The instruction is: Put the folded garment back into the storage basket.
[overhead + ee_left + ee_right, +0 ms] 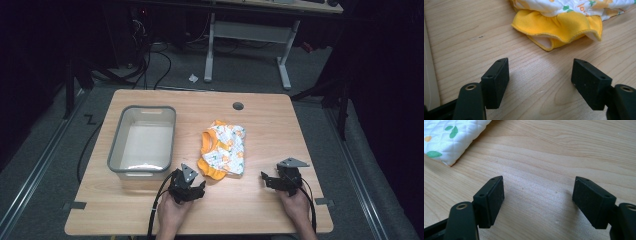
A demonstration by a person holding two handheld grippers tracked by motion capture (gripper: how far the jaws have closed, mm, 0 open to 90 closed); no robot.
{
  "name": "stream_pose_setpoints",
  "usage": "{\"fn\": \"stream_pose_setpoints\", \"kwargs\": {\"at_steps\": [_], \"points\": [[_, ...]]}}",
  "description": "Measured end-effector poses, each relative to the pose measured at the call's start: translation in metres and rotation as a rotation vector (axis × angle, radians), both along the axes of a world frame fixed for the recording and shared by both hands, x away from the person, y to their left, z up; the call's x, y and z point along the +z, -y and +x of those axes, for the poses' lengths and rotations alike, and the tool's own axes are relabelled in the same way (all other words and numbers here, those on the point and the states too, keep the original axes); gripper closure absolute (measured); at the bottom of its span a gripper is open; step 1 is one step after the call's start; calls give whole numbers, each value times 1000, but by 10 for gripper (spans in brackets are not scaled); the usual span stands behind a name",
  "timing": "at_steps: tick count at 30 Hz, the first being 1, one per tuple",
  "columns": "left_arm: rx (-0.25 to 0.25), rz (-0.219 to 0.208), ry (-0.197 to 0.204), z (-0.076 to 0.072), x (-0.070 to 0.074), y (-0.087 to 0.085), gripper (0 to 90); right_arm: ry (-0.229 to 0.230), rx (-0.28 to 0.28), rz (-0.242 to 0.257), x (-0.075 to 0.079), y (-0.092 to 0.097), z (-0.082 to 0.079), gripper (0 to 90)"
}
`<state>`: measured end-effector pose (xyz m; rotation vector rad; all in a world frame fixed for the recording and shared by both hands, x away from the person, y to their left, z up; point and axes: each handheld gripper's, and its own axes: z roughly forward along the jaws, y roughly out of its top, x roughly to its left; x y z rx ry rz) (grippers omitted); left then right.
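One small garment [223,150], white printed cloth with a yellow ruffled edge, is lying crumpled in the middle of the wooden table [260,210], just right of the grey plastic tub [142,140]. Both tools are hovering near the table's front edge: the left gripper [197,187] is sitting just short of the yellow hem with its jaws spread wide and nothing between them. The right gripper [267,178] is waiting farther off to the right, jaws likewise gaping over bare wood.
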<state>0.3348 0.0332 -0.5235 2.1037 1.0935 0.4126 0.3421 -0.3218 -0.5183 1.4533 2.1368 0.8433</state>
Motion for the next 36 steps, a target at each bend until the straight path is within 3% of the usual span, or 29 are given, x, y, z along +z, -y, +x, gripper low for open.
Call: {"fn": "stream_pose_setpoints", "kwargs": {"at_steps": [26, 36], "points": [[1, -2, 0, 0, 0, 0, 304, 2, -4, 1, 0, 0, 1, 260], [4, 2, -3, 0, 0, 3, 265, 3, -1, 1, 0, 0, 1, 261]]}}
